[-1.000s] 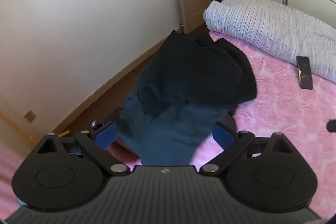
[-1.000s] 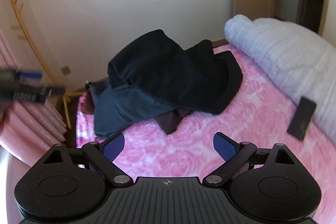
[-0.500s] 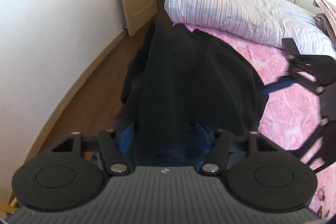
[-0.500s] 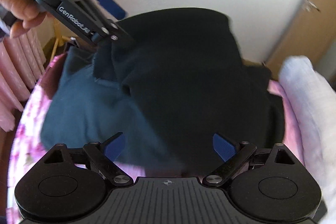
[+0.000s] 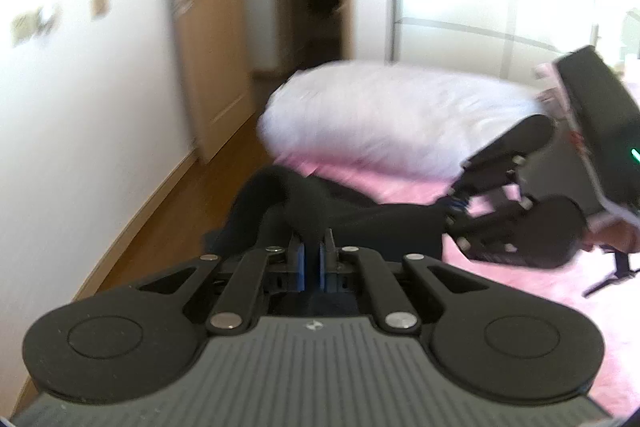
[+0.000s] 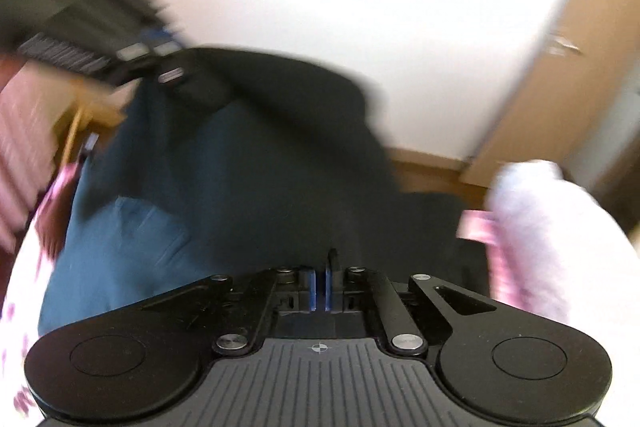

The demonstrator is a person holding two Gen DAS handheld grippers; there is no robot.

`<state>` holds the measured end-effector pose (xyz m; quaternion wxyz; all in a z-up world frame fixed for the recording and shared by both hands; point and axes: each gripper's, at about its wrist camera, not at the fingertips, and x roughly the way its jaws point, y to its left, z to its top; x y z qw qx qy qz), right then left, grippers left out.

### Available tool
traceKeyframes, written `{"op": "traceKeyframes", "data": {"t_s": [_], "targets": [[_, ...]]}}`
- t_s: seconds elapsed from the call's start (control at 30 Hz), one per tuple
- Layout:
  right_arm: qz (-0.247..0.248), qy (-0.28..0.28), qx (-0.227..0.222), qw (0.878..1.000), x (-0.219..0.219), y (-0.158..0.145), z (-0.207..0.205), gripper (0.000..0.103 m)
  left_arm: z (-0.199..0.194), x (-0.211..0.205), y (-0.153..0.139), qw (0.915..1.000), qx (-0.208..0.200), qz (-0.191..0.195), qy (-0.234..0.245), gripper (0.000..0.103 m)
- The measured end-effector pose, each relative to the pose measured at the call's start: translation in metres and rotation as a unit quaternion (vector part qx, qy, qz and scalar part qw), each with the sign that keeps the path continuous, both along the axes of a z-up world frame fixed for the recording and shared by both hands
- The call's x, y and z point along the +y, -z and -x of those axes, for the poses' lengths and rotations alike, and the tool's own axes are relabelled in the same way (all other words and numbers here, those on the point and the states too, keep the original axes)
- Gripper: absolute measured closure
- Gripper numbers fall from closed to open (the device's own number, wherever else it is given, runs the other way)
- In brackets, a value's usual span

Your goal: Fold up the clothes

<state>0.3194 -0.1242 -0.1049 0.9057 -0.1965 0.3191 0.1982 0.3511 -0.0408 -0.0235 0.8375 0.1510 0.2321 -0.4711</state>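
A black garment point(image 5: 360, 223) is stretched between both grippers above the pink bedspread point(image 5: 520, 307). In the left wrist view my left gripper point(image 5: 312, 247) is shut, with a fold of the black cloth pinched between its blue pads. At the right of that view the right gripper point(image 5: 454, 205) is shut on the garment's other end. The right wrist view is blurred. It shows the right gripper point(image 6: 320, 275) shut at the edge of the black garment point(image 6: 280, 131), and the left gripper point(image 6: 164, 39) at the upper left. Under the black cloth lies a teal garment point(image 6: 132, 227).
A rolled white striped duvet point(image 5: 380, 119) lies across the far side of the bed. The wooden floor point(image 5: 172, 219), a white wall and a wooden door point(image 5: 208, 47) are to the left. A person's hand point(image 5: 612, 231) holds the right gripper, and a small tripod point(image 5: 616, 271) stands beyond.
Both grippers went from wide open to shut on the black garment. They moved in onto the clothes pile, and the black cloth is now lifted and pulled taut between them.
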Motion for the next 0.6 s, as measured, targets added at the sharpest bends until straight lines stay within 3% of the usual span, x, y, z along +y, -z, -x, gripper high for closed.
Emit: {"op": "traceKeyframes", "data": {"t_s": [0.17, 0.37, 0.47, 0.6], "targets": [[-0.05, 0.081, -0.037, 0.995, -0.061, -0.062, 0.076, 0.101, 0.098, -0.021, -0.043, 0.9966, -0.002, 0.037, 0.073, 0.1], [-0.083, 0.149, -0.043, 0.984, -0.119, -0.085, 0.242, 0.101, 0.256, -0.038, -0.05, 0.9845, 0.024, 0.031, 0.171, 0.1], [-0.096, 0.184, -0.031, 0.978, -0.148, -0.081, 0.336, 0.101, 0.335, -0.045, -0.039, 0.9744, 0.049, 0.022, 0.218, 0.1], [-0.097, 0.255, 0.009, 0.962, -0.183, -0.059, 0.461, 0.101, 0.437, -0.075, -0.011, 0.949, 0.105, -0.011, 0.297, 0.099]]}}
